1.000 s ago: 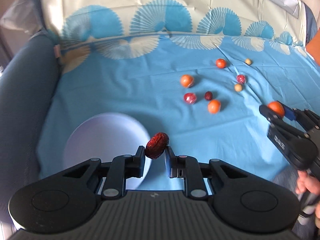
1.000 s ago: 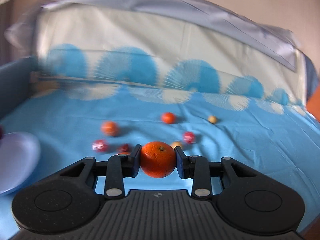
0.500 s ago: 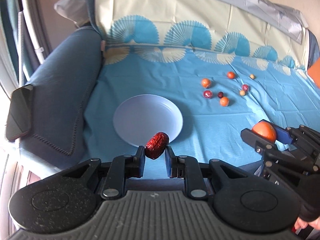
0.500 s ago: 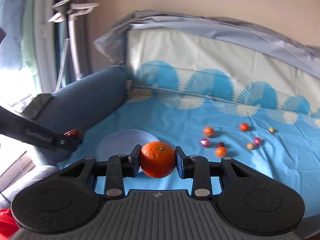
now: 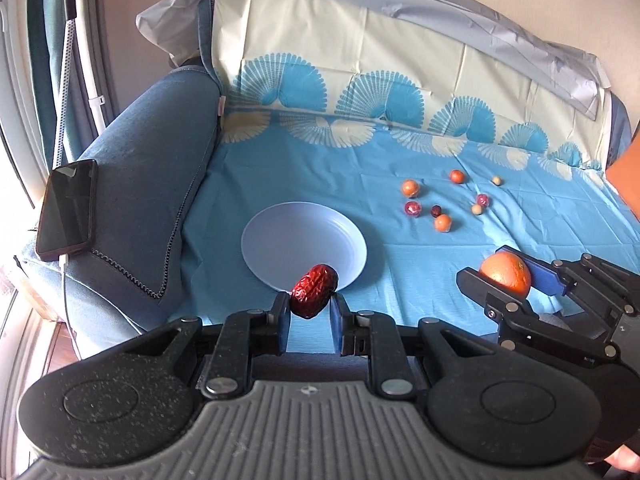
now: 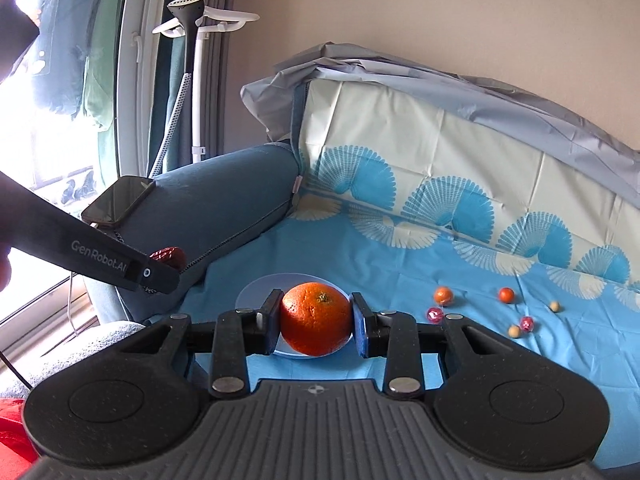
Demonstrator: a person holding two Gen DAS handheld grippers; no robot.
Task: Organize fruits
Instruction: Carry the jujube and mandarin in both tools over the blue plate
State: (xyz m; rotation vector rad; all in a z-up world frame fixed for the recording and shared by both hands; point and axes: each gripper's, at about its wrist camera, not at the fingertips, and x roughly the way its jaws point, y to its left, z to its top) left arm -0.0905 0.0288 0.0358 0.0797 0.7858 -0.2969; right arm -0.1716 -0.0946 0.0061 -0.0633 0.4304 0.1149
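Observation:
My left gripper point(image 5: 310, 320) is shut on a wrinkled red date point(image 5: 314, 290), held in the air in front of the near rim of a pale blue plate point(image 5: 288, 240) on the blue cloth. My right gripper point(image 6: 316, 322) is shut on an orange point(image 6: 315, 318); it also shows in the left wrist view point(image 5: 506, 273), to the right of the plate. The plate point(image 6: 250, 294) is partly hidden behind the orange. Several small fruits lie scattered on the cloth beyond the plate, among them a small orange one point(image 5: 443, 223) and a red one point(image 5: 412, 208).
A blue sofa armrest point(image 5: 152, 184) stands left of the plate with a black phone point(image 5: 66, 208) on it. The sofa back point(image 5: 400, 64) is draped in patterned cloth. A white garment steamer stand point(image 6: 196, 80) is by the window.
Both grippers have pulled back and up from the cloth with their fruit; the plate and scattered fruits now look smaller and farther away. The grips have not changed.

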